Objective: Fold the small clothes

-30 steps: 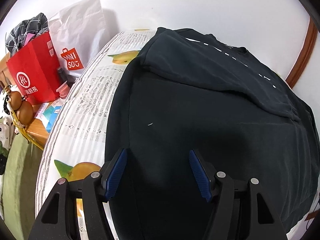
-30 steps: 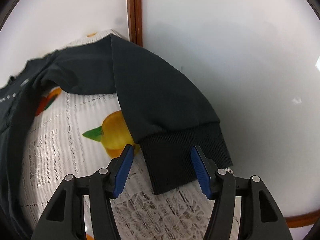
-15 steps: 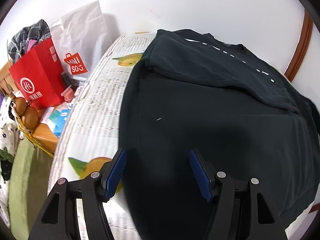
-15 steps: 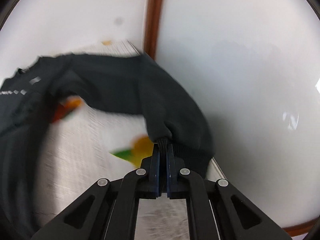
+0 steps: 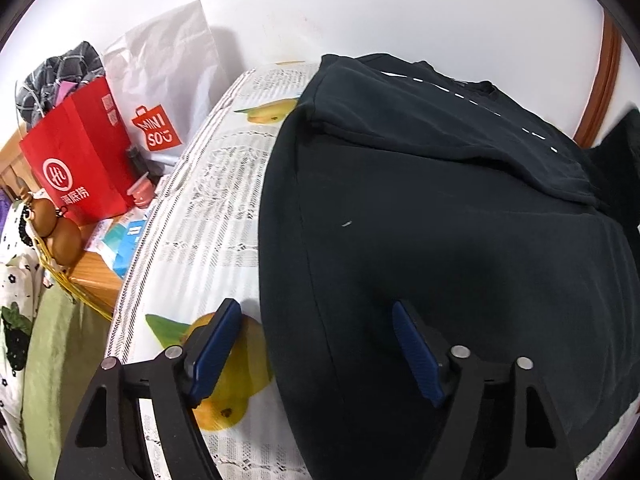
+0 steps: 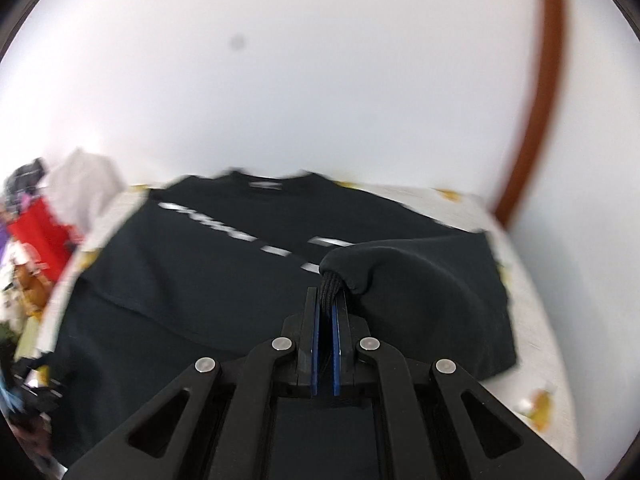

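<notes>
1. We count one black sweatshirt [image 5: 440,240] spread on one fruit-print lace tablecloth [image 5: 216,216]; it fills the centre and the 3 o'clock side of the left wrist view.
2. One sleeve lies folded across its chest, at 1 o'clock in that view.
3. Left gripper [image 5: 316,350]: two blue pads, jaws wide and just opening further, nothing pinched; the sweatshirt's side edge runs between them, the 9 o'clock pad over a printed fruit.
4. Right gripper [image 6: 325,310]: jaws clamped on one ribbed cuff [image 6: 330,288], the second sleeve [image 6: 420,292] bunched toward 2 o'clock over the body; view blurred.
5. At 9 to 10 o'clock of the left view we count two bags: one red bag [image 5: 76,160], one white bag [image 5: 164,76].
6. One brown door frame [image 6: 536,80] at 2 o'clock.
</notes>
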`<control>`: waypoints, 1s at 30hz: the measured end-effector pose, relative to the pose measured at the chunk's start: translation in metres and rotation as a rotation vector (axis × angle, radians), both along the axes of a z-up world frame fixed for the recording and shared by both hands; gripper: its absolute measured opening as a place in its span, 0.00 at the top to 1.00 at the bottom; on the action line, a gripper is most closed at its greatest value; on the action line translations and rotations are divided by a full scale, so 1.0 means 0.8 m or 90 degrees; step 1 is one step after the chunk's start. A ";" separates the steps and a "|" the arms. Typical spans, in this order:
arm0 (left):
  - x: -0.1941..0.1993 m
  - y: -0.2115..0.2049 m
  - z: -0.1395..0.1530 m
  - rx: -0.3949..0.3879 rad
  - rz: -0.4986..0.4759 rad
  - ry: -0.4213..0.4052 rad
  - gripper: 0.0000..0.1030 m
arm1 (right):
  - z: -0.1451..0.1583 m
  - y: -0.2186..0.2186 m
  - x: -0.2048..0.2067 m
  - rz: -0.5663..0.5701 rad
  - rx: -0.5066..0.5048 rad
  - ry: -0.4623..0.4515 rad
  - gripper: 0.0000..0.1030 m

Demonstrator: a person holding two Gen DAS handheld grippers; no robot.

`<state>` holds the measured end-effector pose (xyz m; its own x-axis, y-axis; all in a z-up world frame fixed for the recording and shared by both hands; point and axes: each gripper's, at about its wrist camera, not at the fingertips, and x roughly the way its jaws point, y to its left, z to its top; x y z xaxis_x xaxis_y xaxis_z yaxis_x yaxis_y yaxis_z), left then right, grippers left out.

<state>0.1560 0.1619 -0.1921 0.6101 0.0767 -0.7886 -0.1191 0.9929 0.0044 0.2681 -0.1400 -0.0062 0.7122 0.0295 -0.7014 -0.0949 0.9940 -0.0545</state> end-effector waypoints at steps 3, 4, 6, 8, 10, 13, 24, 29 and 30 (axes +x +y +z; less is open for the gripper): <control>0.001 0.001 -0.001 -0.002 0.002 -0.006 0.21 | -0.008 0.074 0.028 0.071 0.033 0.005 0.96; 0.001 0.000 -0.002 0.000 0.002 -0.009 0.20 | -0.012 0.094 0.037 0.094 0.051 0.009 0.96; 0.000 0.000 -0.003 0.004 0.004 -0.014 0.19 | -0.023 0.136 0.055 0.136 0.080 0.022 0.95; 0.000 0.001 -0.003 0.001 0.005 -0.013 0.18 | -0.026 0.156 0.060 0.161 0.104 0.028 0.95; 0.001 0.000 -0.003 0.001 0.008 -0.010 0.18 | -0.035 0.189 0.081 0.184 0.134 0.040 0.95; 0.001 0.000 -0.004 0.001 0.004 -0.010 0.18 | -0.050 0.226 0.102 0.220 0.168 0.056 0.95; 0.018 -0.005 0.014 -0.018 -0.017 -0.015 0.22 | -0.069 0.144 0.091 0.176 0.138 0.040 0.78; 0.036 -0.023 0.040 -0.020 -0.026 -0.040 0.23 | -0.087 0.034 0.066 0.070 0.090 0.064 0.78; 0.039 -0.027 0.045 -0.018 -0.027 -0.043 0.23 | -0.093 0.006 0.058 0.042 0.085 0.070 0.78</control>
